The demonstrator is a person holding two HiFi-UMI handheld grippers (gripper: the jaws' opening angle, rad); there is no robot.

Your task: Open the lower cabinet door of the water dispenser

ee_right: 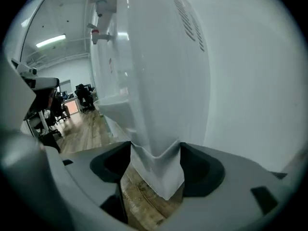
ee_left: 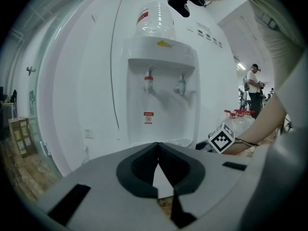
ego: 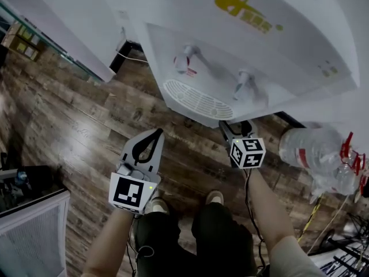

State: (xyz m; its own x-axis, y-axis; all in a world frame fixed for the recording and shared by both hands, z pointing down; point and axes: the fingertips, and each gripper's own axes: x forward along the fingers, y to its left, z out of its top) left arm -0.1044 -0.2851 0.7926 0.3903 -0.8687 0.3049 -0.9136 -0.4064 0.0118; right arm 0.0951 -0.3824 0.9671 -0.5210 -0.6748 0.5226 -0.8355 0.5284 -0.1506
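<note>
The white water dispenser (ego: pixel 259 51) stands against the wall ahead, with two taps and a drip grille. In the left gripper view the water dispenser (ee_left: pixel 161 109) carries a bottle (ee_left: pixel 154 20); its lower cabinet door is mostly hidden behind the jaws. My left gripper (ego: pixel 157 134) hangs shut and empty over the wood floor, short of the dispenser's front. Seen from its own camera, the left gripper (ee_left: pixel 158 146) has its tips touching. My right gripper (ego: pixel 233 126) reaches under the dispenser's front right edge. The right gripper (ee_right: pixel 155 160) is open, with the lower corner of the dispenser body (ee_right: pixel 159 81) between its jaws.
Spare water bottles (ego: pixel 314 149) lie on the floor to the right, with cables (ego: pixel 340 253) beyond them. A white unit (ego: pixel 29 224) stands at the lower left. Cardboard boxes (ego: pixel 17 42) sit by the far left wall. My feet (ego: pixel 214 198) stand just behind the grippers.
</note>
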